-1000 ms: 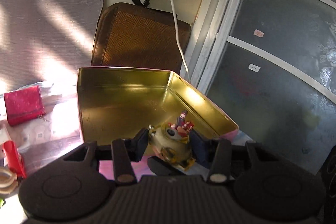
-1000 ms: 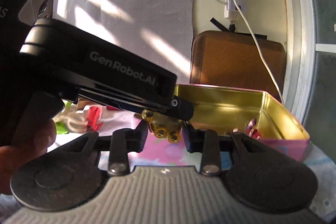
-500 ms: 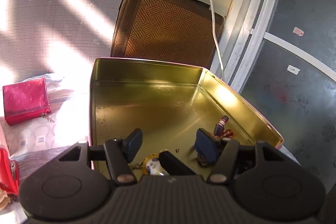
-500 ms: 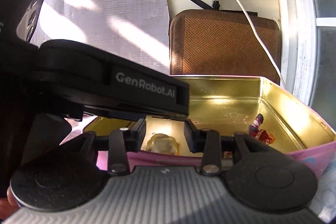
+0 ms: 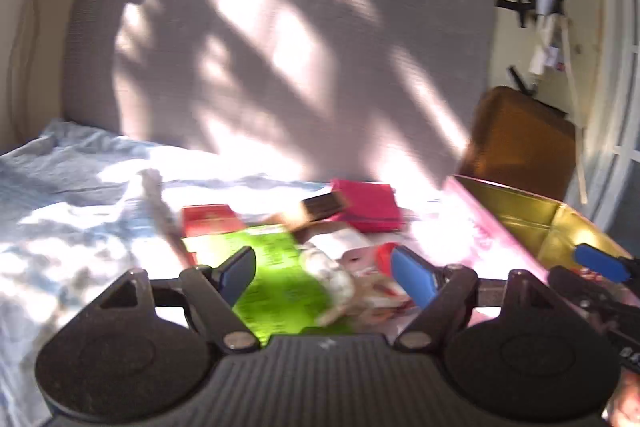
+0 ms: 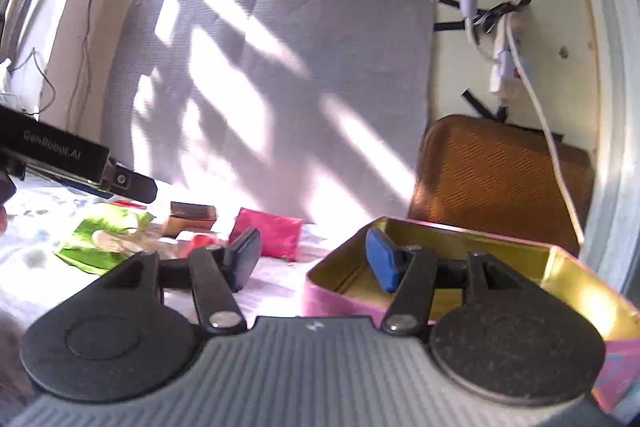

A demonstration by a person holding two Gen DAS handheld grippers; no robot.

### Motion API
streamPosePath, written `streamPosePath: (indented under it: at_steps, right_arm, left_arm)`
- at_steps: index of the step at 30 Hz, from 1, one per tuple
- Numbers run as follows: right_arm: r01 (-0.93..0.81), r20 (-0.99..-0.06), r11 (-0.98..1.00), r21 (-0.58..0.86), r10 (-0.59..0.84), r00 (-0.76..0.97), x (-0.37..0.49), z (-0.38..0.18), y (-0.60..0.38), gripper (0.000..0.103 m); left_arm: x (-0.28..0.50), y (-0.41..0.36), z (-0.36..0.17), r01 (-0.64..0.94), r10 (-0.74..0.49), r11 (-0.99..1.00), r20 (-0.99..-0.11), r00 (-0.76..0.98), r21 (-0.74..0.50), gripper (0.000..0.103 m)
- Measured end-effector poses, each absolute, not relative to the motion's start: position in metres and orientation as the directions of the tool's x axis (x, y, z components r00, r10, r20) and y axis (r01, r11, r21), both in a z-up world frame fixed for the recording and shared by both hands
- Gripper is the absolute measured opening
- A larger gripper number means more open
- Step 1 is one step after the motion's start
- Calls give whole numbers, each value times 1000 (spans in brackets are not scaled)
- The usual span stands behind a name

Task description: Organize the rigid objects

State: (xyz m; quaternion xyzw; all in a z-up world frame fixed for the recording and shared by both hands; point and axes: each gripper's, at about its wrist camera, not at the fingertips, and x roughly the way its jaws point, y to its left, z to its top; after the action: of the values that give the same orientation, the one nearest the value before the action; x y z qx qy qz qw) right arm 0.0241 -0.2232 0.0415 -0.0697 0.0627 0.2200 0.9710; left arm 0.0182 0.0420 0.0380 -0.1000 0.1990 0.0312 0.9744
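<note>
Stock as I find it, largest first. The bed (image 5: 72, 187), my work surface, is covered in a soft, rumpled pale-blue sheet, so anything set down may tip or sink a little. At its right edge stands the tin box (image 6: 576, 287): rectangular sheet metal, gold and glossy inside, pink printed outside; I judge it light, stiff and slick, its thin rim the only sensible hold, though as the receiving container it need not move. The rest lies heaped at the middle of the bed, near the tin's left wall. The green packet (image 5: 276, 279) is flat, glossy and probably limp, best pinched at an edge. The pink pouch (image 6: 272, 231) is a slim textile rectangle, light, with some give; I would take it across its short side. The red box (image 5: 208, 221) is flat card, light and stiff, easily crushed. The brown block (image 6: 190, 217) is small, square-edged and rigid; its parallel faces suit my pads best. A whitish, partly clear item beside the packet is too blurred to name. My left gripper (image 5: 324, 275) hangs over the heap, my right gripper (image 6: 314, 259) at the tin's near-left corner; both have just been opening, stand about half-spread, and hold nothing.
</note>
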Motion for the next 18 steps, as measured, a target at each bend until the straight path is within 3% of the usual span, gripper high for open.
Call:
streamPosePath:
  at_steps: [2, 4, 6, 12, 16, 18]
  right_arm:
    - [-503, -222, 860, -82, 476, 851, 28, 41, -200, 60]
    - [-544, -286, 834, -92, 501, 817, 33, 36, -169, 59]
    - [-569, -341, 814, -119, 505, 793, 41, 30, -142, 58]
    - [-631, -422, 748, -206, 514, 747, 66, 24, -98, 57]
    - [-665, -486, 655, -358, 477, 732, 69, 9, -69, 59]
    - [-608, -453, 653, -451, 420, 787, 62, 7, -63, 43]
  left_arm:
    - [15, 66, 27, -199, 105, 961, -409, 906, -194, 77]
    - [15, 82, 20, -242, 115, 937, -431, 895, -252, 75]
    - [14, 90, 19, -233, 94, 926, -414, 905, -297, 76]
    - [13, 81, 19, -178, 66, 951, -398, 915, -251, 77]
    - [13, 79, 19, -163, 59, 957, -393, 918, -238, 79]
    - [13, 80, 19, -167, 56, 954, -395, 917, -251, 79]
